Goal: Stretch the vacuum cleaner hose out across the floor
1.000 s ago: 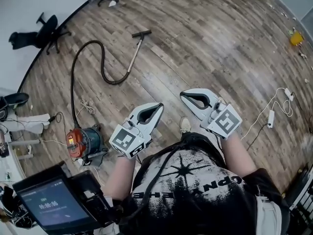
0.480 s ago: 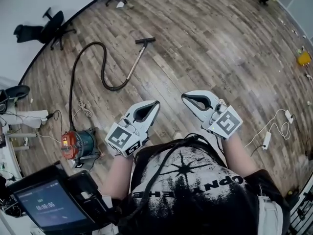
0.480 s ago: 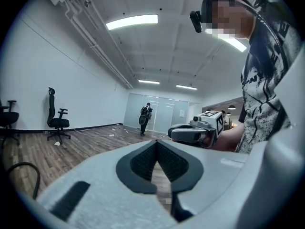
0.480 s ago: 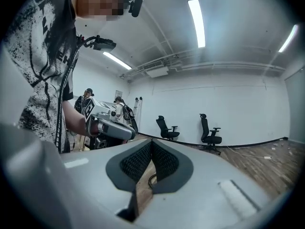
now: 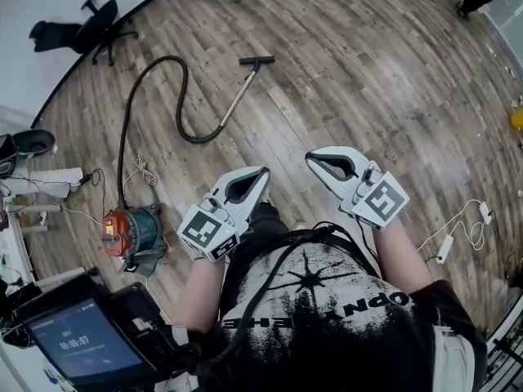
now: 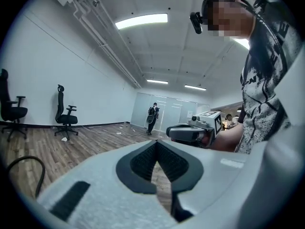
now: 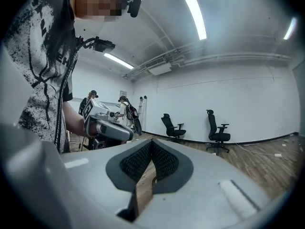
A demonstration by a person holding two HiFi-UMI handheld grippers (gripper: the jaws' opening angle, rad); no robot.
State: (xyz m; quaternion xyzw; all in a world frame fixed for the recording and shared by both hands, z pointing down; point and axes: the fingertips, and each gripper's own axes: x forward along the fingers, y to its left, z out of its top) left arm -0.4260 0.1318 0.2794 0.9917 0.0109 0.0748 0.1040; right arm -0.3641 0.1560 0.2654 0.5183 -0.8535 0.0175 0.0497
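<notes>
On the left gripper (image 5: 261, 174) the fingers (image 6: 141, 160) are pressed together with nothing between them, and the right gripper (image 5: 313, 158) is closed and empty in the same way. Both are held roughly level in front of the person's chest, near each other and well apart from anything on the floor (image 5: 368, 72). The hose (image 5: 174, 57) lies ahead and to the left. It leaves the vacuum cleaner (image 5: 131, 230), runs away from the person, arches over and doubles back into a tight bend where it meets the wand (image 5: 239, 100), whose floor head (image 5: 257, 60) points away. Judging from that loop, the stretching has not begun: nothing is gripped and the hose is far from straight. What seems left is to reach the wand or hose end, take hold, and draw it away from the canister until the bends open out.
</notes>
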